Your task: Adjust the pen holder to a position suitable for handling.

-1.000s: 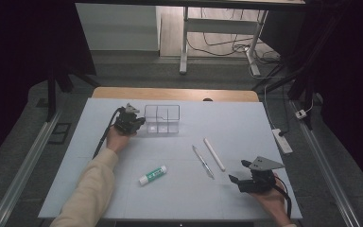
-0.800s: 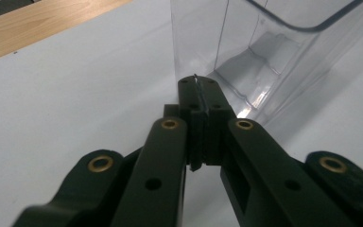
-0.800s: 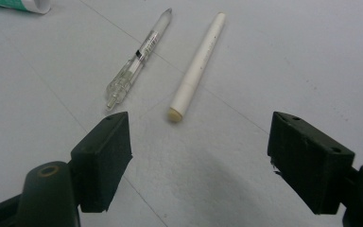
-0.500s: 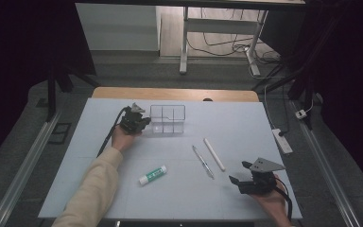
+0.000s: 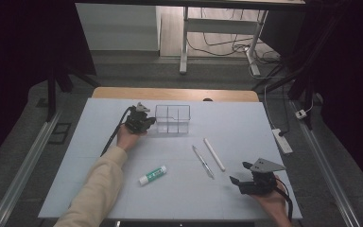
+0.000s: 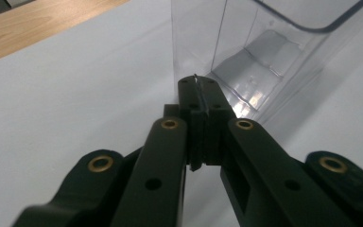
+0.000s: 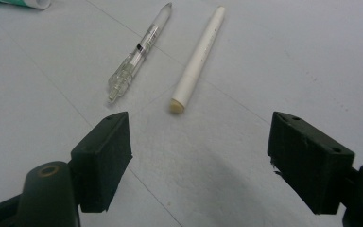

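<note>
the clear plastic compartment box (image 5: pixel 172 118) is standing at the far middle of the white table (image 5: pixel 246 118), its near wall (image 6: pixel 196 42) just ahead of the left gripper (image 6: pixel 201 90), whose jaws are pressing together with nothing between them. the right gripper (image 7: pixel 201 156) is gaping wide near a white marker (image 7: pixel 198 59) and a transparent pen (image 7: pixel 139 49).

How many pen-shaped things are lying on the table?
2. A clear pen and a white pen lie side by side, apart, between the clear box and the right claw. The green-and-white glue stick lies farther left.
</note>
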The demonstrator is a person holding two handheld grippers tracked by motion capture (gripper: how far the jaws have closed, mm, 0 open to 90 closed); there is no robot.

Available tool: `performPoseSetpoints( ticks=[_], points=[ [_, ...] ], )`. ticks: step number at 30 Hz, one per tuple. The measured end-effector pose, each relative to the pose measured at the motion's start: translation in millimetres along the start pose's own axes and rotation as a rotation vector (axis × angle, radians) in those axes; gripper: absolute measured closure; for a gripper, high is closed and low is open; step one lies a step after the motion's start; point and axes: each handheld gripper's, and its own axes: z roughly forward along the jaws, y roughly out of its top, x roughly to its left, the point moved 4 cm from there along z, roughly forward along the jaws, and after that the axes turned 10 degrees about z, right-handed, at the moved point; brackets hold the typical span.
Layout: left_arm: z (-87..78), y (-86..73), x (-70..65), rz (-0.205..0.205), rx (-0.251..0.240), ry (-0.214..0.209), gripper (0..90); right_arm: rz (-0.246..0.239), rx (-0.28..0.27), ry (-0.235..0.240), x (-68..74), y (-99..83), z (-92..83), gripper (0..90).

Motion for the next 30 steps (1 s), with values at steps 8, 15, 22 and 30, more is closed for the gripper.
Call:
performPoseSetpoints(
  ticks=[8,15,22,30],
  points=[
    [5.6,4.3,-2.2,-0.003,-0.005,-0.006,88.9,0.008,0.001,-0.004,-2.4,-1.1,-0.8,21.8],
    [7.9,6.3,-3.3,-0.005,-0.012,-0.011,88.8,0.007,0.007,-0.006,-1.4,-1.0,0.2,21.9],
    [12.4,7.2,-4.8,-0.01,-0.008,-0.012,88.8,0.003,0.018,-0.006,-0.2,-1.6,2.9,21.9],
    [17.5,11.5,-9.6,-0.017,-0.015,-0.017,88.9,0.004,0.023,-0.005,-1.3,-1.4,3.8,21.9]
  ],
)
